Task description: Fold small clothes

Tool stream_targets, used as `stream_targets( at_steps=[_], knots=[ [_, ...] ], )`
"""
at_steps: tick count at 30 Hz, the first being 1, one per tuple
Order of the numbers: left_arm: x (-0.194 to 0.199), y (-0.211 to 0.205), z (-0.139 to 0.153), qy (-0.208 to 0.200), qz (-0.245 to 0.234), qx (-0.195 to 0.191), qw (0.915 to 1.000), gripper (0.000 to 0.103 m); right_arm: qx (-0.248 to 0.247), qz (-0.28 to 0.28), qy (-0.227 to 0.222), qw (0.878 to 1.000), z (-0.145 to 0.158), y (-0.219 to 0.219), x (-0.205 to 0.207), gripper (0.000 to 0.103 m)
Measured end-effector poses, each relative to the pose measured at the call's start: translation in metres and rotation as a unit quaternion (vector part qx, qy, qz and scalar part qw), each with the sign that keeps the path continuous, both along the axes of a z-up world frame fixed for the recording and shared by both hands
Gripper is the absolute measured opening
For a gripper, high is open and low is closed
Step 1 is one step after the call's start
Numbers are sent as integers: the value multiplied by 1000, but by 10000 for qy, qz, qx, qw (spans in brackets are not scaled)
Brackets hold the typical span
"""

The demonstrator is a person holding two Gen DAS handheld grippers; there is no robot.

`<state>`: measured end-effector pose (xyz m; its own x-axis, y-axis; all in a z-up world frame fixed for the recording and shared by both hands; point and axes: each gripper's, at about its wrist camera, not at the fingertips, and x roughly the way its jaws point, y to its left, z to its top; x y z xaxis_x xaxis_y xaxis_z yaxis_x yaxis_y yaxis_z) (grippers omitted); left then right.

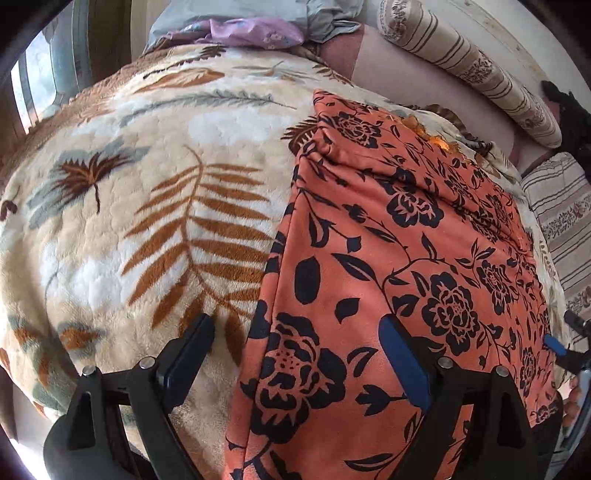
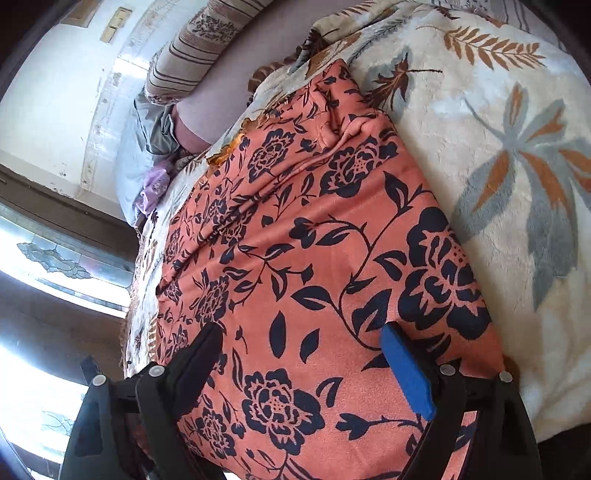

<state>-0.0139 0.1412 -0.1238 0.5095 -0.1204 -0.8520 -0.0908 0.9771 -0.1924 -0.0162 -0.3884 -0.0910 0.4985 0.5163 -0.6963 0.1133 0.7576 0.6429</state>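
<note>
Right at the bottom of the left wrist view, the left gripper (image 1: 299, 332) has its two black fingers spread wide with nothing pinched between them; one finger carries a blue pad (image 1: 404, 363), and the finger bases are cut off by the lower edge of the frame. Under and between them runs the orange cloth with black flower print (image 1: 388, 236), one garment, lying flat from the bottom centre up to the upper right; its left border falls between the fingers, and its lower end is out of frame. At the far right edge a second blue tip (image 1: 554, 344) pokes in, too little of it showing to say more. Beneath the cloth lies one cream fleece blanket with brown and grey leaves (image 1: 129, 206), filling the left half. Farther up, at top centre, there's a crumpled lilac fabric (image 1: 255, 31) against pale blue-grey cloth, both partly hidden. A striped beige bolster (image 1: 469, 62) runs down the upper right.

Over to the right wrist view: the right gripper (image 2: 303, 339) is also standing wide, hanging over the same cloth and holding nothing. Frayed orange trim (image 2: 225, 151) edges the far border, hard to make out.
</note>
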Motion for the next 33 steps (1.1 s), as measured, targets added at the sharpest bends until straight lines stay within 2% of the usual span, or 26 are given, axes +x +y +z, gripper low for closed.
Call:
stream_targets(
  at_steps=[4,6,7,10,11,15,17,18,19,24,26,29,31,33],
  knots=[
    [-5,-1,13,-209,26,-211,9996,91,25,336,-255,9991,14,18,1,89],
    [-5,2,5,-128,59,-310,9994,91,-119,318,88,9994,-5,22,4,89],
    [-2,3,-6,103,56,-259,9996,91,-91,265,340,9990,-18,21,5,90],
    [-3,-12,-8,18,-253,358,9990,91,-37,153,244,9996,-15,18,2,89],
    [-4,-14,-6,31,-300,409,9987,91,-78,149,240,9996,-10,19,2,89],
    [-11,-11,1,-58,-192,165,9997,91,-123,363,-22,9993,8,27,-2,90],
    [-14,-8,3,-96,-139,-18,9999,91,-224,365,163,9989,-3,28,-2,90],
    [-15,-7,2,-58,-107,-45,9999,91,-260,308,387,9984,-12,26,-1,89],
    [-16,-6,2,-6,-78,-43,10000,91,-173,252,405,9987,-17,23,-3,90],
    [-31,5,19,-206,58,-157,9996,91,-150,263,95,9995,8,25,-11,90],
    [-36,10,23,-261,112,-236,9993,91,-153,357,55,9992,9,26,-13,90],
    [-36,15,14,9,189,-175,9997,91,-232,191,520,9982,-15,20,-14,90],
    [-37,18,6,203,233,-38,9995,91,-93,94,416,9990,-12,16,-17,89],
    [-42,22,4,199,303,-85,9993,91,-142,80,372,9992,-7,16,-19,89]
  ],
)
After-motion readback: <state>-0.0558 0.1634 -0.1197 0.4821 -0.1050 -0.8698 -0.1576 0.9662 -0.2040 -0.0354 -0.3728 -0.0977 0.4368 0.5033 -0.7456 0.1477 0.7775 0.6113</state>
